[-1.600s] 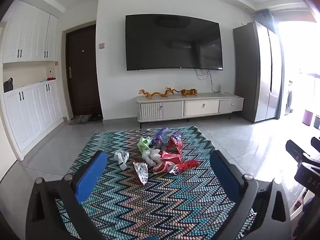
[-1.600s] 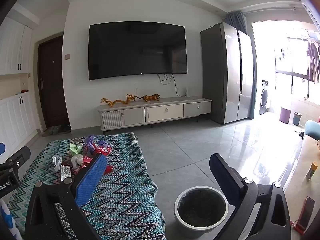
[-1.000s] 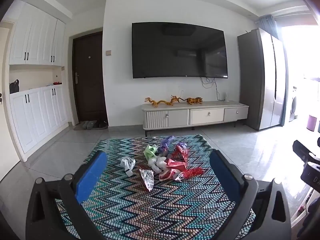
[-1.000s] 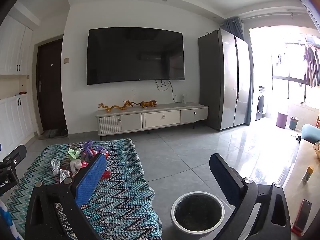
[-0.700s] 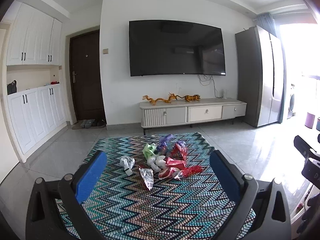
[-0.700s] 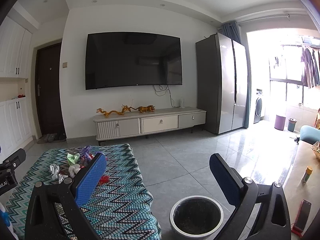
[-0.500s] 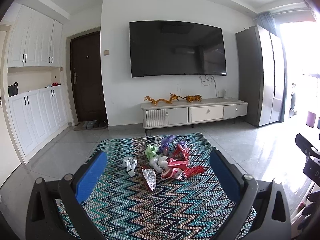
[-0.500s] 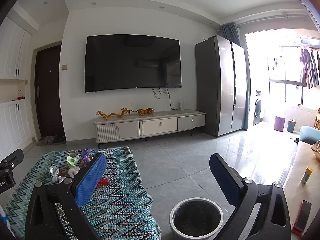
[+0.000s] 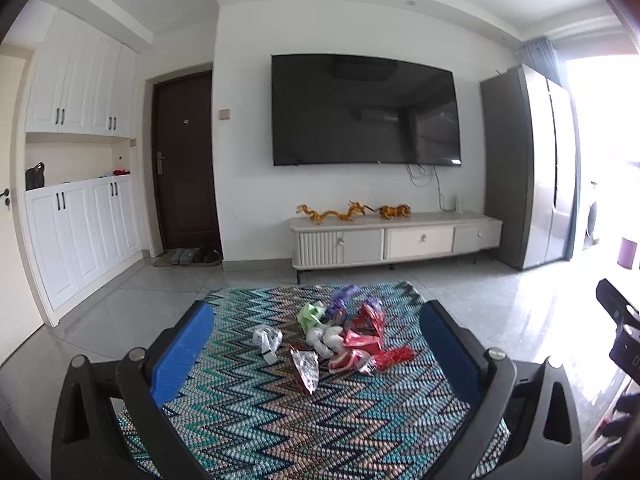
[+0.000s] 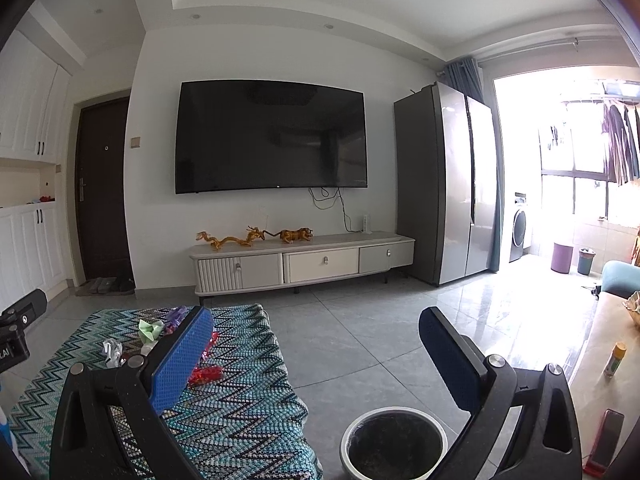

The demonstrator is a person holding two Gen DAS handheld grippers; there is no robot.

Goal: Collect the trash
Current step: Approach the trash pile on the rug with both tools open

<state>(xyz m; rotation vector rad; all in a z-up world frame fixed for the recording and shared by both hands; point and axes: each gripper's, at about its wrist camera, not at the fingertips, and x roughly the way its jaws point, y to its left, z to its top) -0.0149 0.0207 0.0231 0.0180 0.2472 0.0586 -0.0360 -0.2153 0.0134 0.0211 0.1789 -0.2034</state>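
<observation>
Crumpled foil and paper wrappers [image 9: 340, 336] lie heaped near the middle of a zigzag-patterned cloth [image 9: 248, 412] covering a low table. The left gripper [image 9: 316, 344] is aimed at this heap, jaws spread wide and empty, probably to line up a first pick. The right gripper [image 10: 316, 344], also released and empty, hangs above a round bin [image 10: 394, 446] on the grey tiled floor [image 10: 360, 332], just beside the table. Behind stand a wall television [image 9: 366, 112] and a long cabinet [image 9: 396, 238].

One zigzag rug [image 9: 280, 420]; one round bin [image 10: 394, 446]; one television [image 9: 364, 110]; two hand-held grippers, left hand-held gripper [image 9: 316, 344], right hand-held gripper [image 10: 316, 340]
</observation>
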